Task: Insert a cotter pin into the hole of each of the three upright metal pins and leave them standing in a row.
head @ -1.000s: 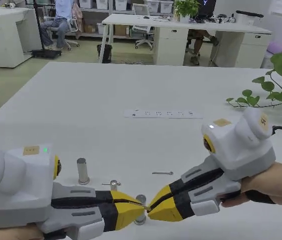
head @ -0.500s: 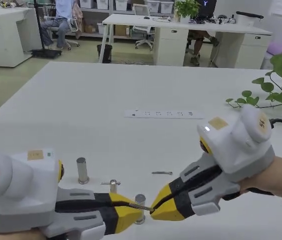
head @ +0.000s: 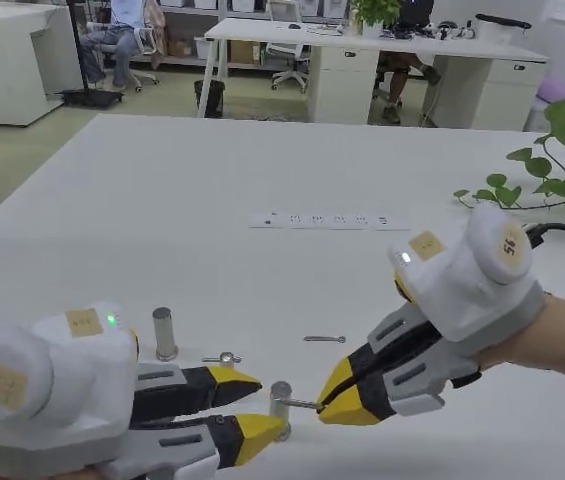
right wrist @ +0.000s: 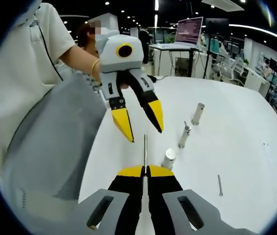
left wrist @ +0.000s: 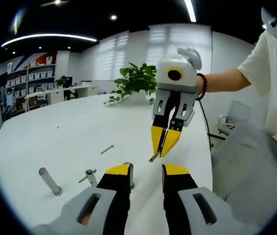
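Step in hand: pinning the near metal pin (head: 280,392), judging by the lie of things. The middle metal pin (head: 227,359) already carries a pin through its top, and the far metal pin (head: 165,334) stands bare.
Right hand-held gripper (head: 324,408): clenched on a cotter pin (head: 303,404), held roughly level. The pin's free end reaches the side of the near metal pin, just below its top.
Left hand-held gripper (head: 262,405): released, jaws spread, with the near metal pin standing between or just beside the tips and not pinched.
Pin and hole: whether the tip has entered the hole cannot be told; the hole itself is too small to make out.
Next move calls for: a straight, level push along the cotter pin's own line. The left jaws would likely need to steady the upright post so it does not tip.
Task things: all three posts stand upright in a slanting row on the worktop (head: 262,170).
Left to do: a loose cotter pin (head: 324,340) lies flat near the row, probably meant for the far post.
Around: a power strip (head: 327,221) further back and a plant (head: 562,150) at the right edge, both well apart from the work.
In the way: nothing lies between cotter pin and post. The open left jaw tips sit close and could nudge it.
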